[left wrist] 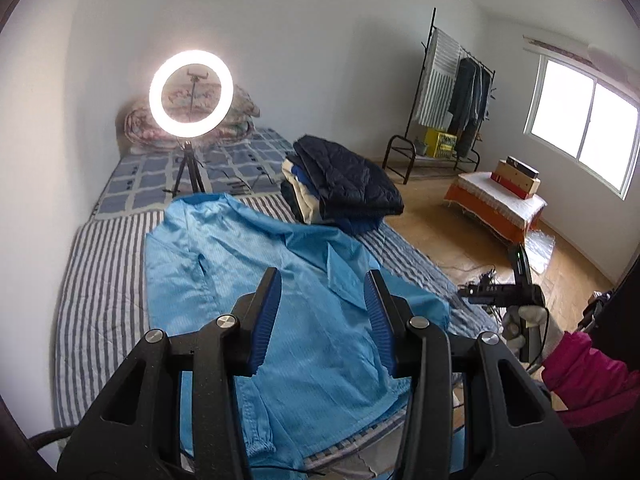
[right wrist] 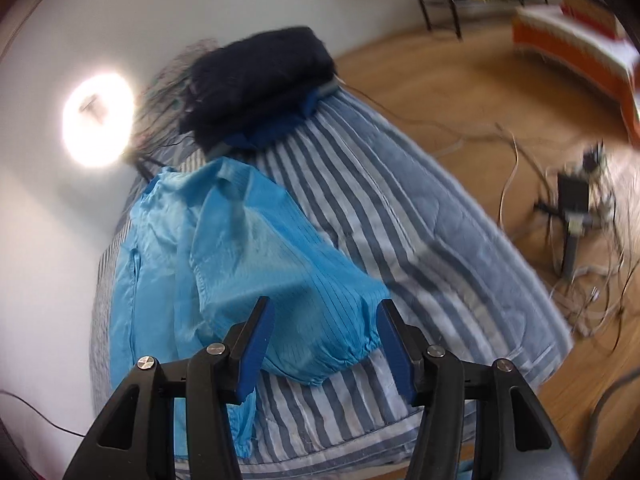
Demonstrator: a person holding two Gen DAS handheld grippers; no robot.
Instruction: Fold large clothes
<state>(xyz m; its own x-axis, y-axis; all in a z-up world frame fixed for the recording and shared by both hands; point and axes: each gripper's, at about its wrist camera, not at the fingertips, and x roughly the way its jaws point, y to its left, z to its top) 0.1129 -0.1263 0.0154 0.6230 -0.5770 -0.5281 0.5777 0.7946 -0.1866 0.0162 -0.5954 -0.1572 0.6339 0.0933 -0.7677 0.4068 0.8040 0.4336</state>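
Note:
A light blue jacket (left wrist: 224,248) lies spread on the striped bed cover (left wrist: 100,280), collar toward the right. My left gripper (left wrist: 323,272) hovers above its middle, open, with nothing between the blue pads. In the right wrist view the same jacket (right wrist: 248,248) has a sleeve folded across it, and the elastic cuff (right wrist: 352,352) lies near the bed's front edge. My right gripper (right wrist: 325,302) hangs open just over that cuff, its pads apart and not pressing the cloth. A gloved hand (left wrist: 528,316) with a pink sleeve holds the right gripper at the bed's right side.
A pile of folded clothes topped by a dark quilted jacket (left wrist: 344,176) sits behind the blue jacket. A lit ring light (left wrist: 191,94) on a tripod stands on the bed. A clothes rack (left wrist: 452,92), a low orange table (left wrist: 496,204) and floor cables (right wrist: 560,220) are to the right.

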